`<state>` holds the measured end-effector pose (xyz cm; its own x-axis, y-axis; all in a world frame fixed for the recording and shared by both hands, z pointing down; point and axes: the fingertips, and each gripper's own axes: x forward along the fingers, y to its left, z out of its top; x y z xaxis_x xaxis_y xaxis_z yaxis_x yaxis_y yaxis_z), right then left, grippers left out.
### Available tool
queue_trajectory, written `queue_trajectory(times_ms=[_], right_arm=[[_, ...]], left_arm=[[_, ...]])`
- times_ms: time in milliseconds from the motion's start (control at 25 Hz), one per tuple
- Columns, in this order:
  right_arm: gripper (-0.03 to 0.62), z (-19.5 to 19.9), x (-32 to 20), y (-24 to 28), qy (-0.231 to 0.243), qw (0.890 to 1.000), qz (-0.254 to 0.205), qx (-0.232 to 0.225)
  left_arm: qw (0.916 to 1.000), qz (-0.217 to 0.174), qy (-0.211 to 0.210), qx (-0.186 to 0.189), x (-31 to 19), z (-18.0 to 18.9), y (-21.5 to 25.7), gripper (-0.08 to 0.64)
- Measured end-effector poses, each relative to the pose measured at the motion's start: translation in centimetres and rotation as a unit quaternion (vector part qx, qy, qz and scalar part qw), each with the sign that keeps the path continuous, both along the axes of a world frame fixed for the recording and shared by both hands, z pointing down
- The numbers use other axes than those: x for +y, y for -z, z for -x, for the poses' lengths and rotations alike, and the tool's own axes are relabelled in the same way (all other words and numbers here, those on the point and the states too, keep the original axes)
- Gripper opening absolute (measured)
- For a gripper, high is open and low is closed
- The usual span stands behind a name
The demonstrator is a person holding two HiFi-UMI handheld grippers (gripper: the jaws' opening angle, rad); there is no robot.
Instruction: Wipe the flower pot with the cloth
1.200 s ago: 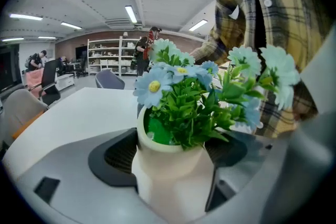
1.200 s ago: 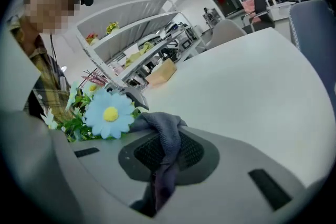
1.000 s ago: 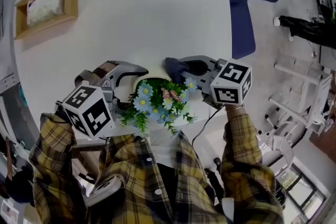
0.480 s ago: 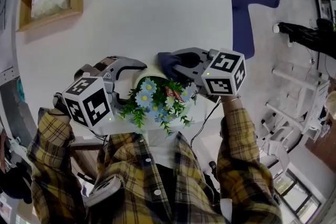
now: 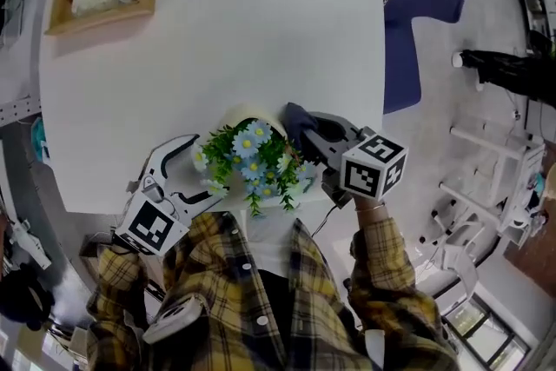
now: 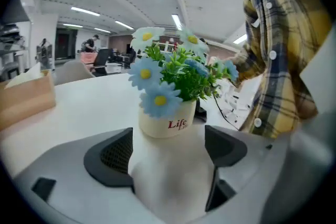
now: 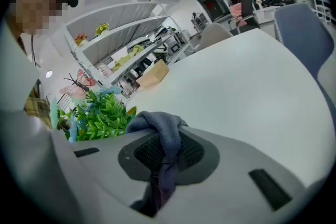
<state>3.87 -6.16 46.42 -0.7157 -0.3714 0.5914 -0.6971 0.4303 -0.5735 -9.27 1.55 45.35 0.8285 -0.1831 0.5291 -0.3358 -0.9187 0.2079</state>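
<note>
Flower pot (image 6: 167,123) set on white table (image 5: 226,22), near person's edge; blue flowers and greenery carried. Left gripper (image 6: 168,159) spread wide, nothing grasped; pot seen just ahead of jaws. Blue cloth (image 7: 164,136) pinched in right gripper (image 7: 160,165), held beside pot.

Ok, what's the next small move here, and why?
Probably ease the left gripper forward round the pot to steady it. Its jaws stand open with the pot just ahead, unheld. The right gripper is shut on the cloth beside the pot, and wiping now might push the pot along.
</note>
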Motion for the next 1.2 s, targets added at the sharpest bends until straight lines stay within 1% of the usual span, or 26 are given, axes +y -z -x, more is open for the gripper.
queue_trajectory(times_ms=[80,160,320,440,680,760,920,1000,1120,1200], right_arm=[[0.025,0.0,1.5,0.0,-0.029,1.0,0.004,-0.001],[0.025,0.4,3.1,0.0,-0.047,0.999,0.011,-0.007],[0.025,2.4,6.6,-0.1,-0.059,0.998,0.025,-0.02],[0.025,4.0,8.3,-0.2,-0.06,0.997,0.029,-0.029],[0.025,5.5,9.2,-0.2,-0.057,0.997,0.027,-0.034],[0.025,5.5,9.2,-0.2,-0.057,0.997,0.027,-0.035],[0.025,6.3,9.1,-0.5,-0.053,0.997,0.029,-0.041],[0.025,6.7,9.1,-0.8,-0.047,0.997,0.03,-0.044],[0.025,6.1,8.8,-1.0,-0.034,0.998,0.029,-0.041],[0.025,5.4,8.5,-1.0,-0.035,0.998,0.027,-0.036]], left_arm=[[0.9984,0.006,0.055,0.011,0.4,-0.5,0.4,0.417],[0.9955,0.014,0.09,0.025,1.1,-1.2,0.9,0.417],[0.991,0.012,0.129,0.033,2.1,-1.9,1.6,0.418],[0.985,0.004,0.168,0.038,1.9,-1.5,2.2,0.424],[0.9762,-0.008,0.214,0.032,1.5,-1.6,2.5,0.434],[0.9752,-0.015,0.219,0.023,1.4,-1.7,2.3,0.434],[0.9732,-0.047,0.225,-0.009,0.5,-1.3,1.7,0.433],[0.9724,-0.058,0.226,-0.015,0.0,-1.0,1.4,0.432],[0.9769,-0.064,0.204,-0.01,-0.4,-1.6,1.2,0.43],[0.9811,-0.064,0.182,-0.01,-0.5,-2.2,1.2,0.43]])
